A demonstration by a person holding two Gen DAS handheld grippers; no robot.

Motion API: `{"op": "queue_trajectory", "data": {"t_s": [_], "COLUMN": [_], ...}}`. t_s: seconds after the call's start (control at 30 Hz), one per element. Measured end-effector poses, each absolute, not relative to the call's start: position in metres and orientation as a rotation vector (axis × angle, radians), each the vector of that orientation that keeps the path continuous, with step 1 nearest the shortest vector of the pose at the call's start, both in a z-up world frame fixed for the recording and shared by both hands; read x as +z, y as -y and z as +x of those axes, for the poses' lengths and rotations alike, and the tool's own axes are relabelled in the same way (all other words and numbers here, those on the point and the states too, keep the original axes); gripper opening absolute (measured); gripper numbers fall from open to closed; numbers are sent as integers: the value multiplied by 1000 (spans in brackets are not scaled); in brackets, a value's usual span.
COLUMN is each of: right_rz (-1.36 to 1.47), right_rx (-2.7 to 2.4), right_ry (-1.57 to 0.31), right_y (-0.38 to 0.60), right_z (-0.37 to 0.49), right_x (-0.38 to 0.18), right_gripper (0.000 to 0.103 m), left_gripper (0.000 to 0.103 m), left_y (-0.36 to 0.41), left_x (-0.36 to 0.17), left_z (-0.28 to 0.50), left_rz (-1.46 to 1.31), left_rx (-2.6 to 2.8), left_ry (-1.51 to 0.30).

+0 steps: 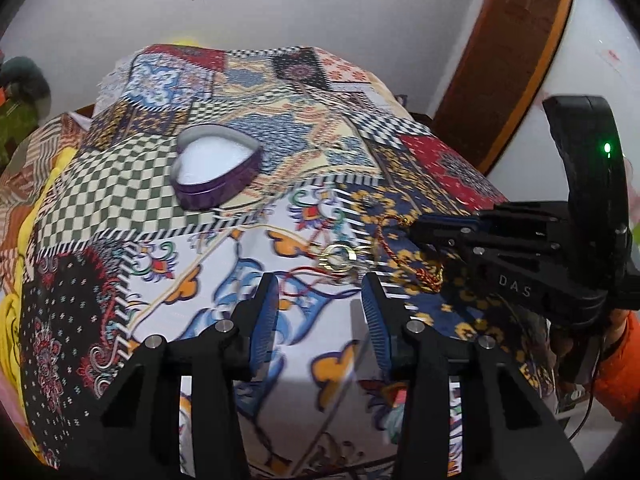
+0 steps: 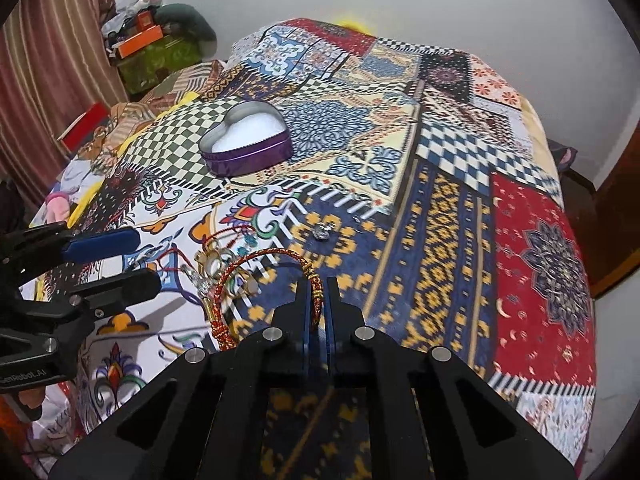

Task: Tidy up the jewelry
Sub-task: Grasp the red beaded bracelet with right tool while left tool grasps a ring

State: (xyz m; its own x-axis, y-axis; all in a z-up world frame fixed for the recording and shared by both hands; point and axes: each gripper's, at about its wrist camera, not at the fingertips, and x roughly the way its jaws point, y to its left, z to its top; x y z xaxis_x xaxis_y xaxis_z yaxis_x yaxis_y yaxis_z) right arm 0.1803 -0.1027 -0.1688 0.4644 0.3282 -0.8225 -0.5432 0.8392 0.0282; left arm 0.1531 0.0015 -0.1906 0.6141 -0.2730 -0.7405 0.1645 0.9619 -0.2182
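A purple heart-shaped tin (image 1: 218,170) with white lining stands open on the patterned cloth, also in the right wrist view (image 2: 248,144). My right gripper (image 2: 319,292) is shut on a red-and-gold cord bracelet (image 2: 256,264), whose loop hangs left of the fingers; it also shows in the left wrist view (image 1: 412,268). My left gripper (image 1: 320,292) is open just before a pile of gold rings and red thread (image 1: 340,260). In the right wrist view, the left gripper (image 2: 120,260) comes in from the left beside the pile (image 2: 216,260). A small silver piece (image 2: 322,233) lies farther out.
The patchwork cloth (image 2: 460,208) covers a raised surface that drops off at the right and near edges. Boxes and clutter (image 2: 148,36) sit at the far left by a striped curtain. A wooden door frame (image 1: 500,64) stands at the right.
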Motion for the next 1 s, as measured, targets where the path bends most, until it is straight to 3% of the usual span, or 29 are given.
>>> {"op": "queue_trajectory", "data": {"t_s": [0.4, 0.5, 1.0], "right_rz": [-205, -195, -166], "right_rx": [514, 513, 515], "right_ry": [-925, -920, -871], "right_y": [123, 126, 124], "right_z": [174, 173, 172], "right_x": [-163, -162, -144], "right_gripper": [5, 5, 5], "left_gripper": [42, 30, 30], "left_y": [21, 24, 11], "left_x": [-202, -206, -177], "left_z": [172, 174, 165], "left_rz": [-86, -68, -66], "left_rx": [-254, -248, -203], "left_ry": [-907, -912, -811]}}
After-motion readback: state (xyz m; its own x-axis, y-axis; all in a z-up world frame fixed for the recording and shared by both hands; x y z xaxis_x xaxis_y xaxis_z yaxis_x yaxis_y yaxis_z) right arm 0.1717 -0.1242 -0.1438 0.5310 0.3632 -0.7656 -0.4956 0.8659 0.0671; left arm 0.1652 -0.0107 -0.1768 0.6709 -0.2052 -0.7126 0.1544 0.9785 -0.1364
